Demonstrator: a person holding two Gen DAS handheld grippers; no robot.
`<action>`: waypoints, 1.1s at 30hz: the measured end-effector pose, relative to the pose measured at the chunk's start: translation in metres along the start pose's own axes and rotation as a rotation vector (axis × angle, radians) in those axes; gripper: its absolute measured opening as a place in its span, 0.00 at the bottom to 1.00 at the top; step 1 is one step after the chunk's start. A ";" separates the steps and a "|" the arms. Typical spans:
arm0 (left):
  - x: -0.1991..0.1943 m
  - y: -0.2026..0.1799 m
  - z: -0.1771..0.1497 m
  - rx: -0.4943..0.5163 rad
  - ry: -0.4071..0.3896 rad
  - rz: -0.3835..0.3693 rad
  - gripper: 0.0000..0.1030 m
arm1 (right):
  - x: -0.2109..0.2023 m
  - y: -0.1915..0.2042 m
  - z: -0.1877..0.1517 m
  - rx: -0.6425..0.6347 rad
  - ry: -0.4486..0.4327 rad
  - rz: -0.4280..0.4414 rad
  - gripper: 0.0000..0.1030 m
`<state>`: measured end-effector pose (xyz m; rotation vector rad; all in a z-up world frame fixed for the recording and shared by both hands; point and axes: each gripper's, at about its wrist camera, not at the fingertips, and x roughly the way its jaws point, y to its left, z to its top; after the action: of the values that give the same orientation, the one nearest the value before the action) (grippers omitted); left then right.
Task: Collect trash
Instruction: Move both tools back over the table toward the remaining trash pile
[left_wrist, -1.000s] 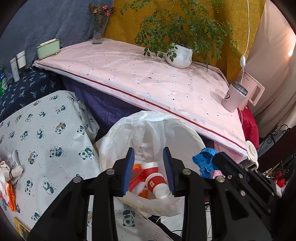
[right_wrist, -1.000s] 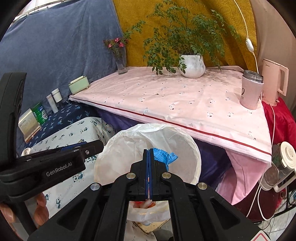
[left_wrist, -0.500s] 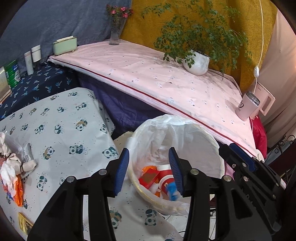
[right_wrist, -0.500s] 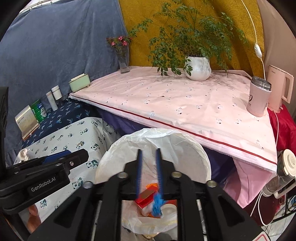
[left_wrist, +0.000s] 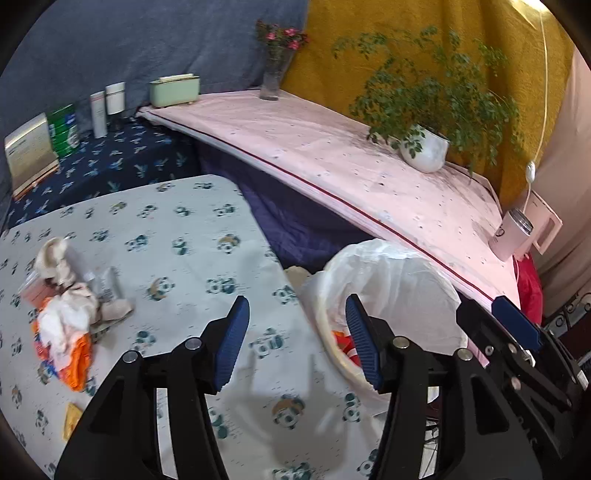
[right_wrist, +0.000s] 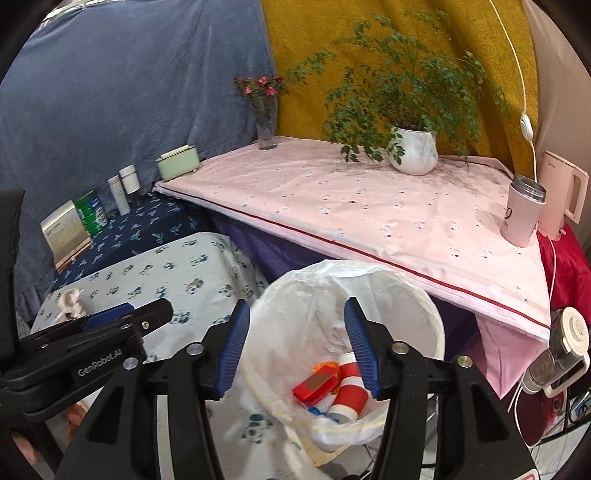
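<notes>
Blue scrap dropped into bin (right_wrist: 406, 295) | right gripper (right_wrist: 297, 345) opening, empty | left gripper (left_wrist: 297, 341) opening, empty

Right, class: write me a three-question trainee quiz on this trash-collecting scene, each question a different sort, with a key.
1. True or false: the left gripper holds a paper cup.
2. Where do the red-and-white paper cups lie? A) on the pink table B) in the lined bin C) on the panda cloth
3. Fill in: the trash pile left to collect lies on the ____ cloth.

Key:
1. False; its jaws are opening with nothing between them.
2. B
3. panda
</notes>
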<state>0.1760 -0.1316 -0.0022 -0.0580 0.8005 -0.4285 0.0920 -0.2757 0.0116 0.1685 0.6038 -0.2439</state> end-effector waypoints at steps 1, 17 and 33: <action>-0.004 0.005 -0.001 -0.006 -0.005 0.007 0.51 | -0.003 0.007 -0.001 -0.011 0.001 0.002 0.57; -0.073 0.112 -0.043 -0.147 -0.036 0.191 0.61 | -0.034 0.103 -0.029 -0.119 0.066 0.113 0.63; -0.107 0.218 -0.084 -0.290 -0.011 0.355 0.76 | -0.025 0.198 -0.076 -0.245 0.164 0.234 0.63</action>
<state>0.1276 0.1184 -0.0336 -0.1847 0.8385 0.0255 0.0858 -0.0642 -0.0190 0.0211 0.7642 0.0723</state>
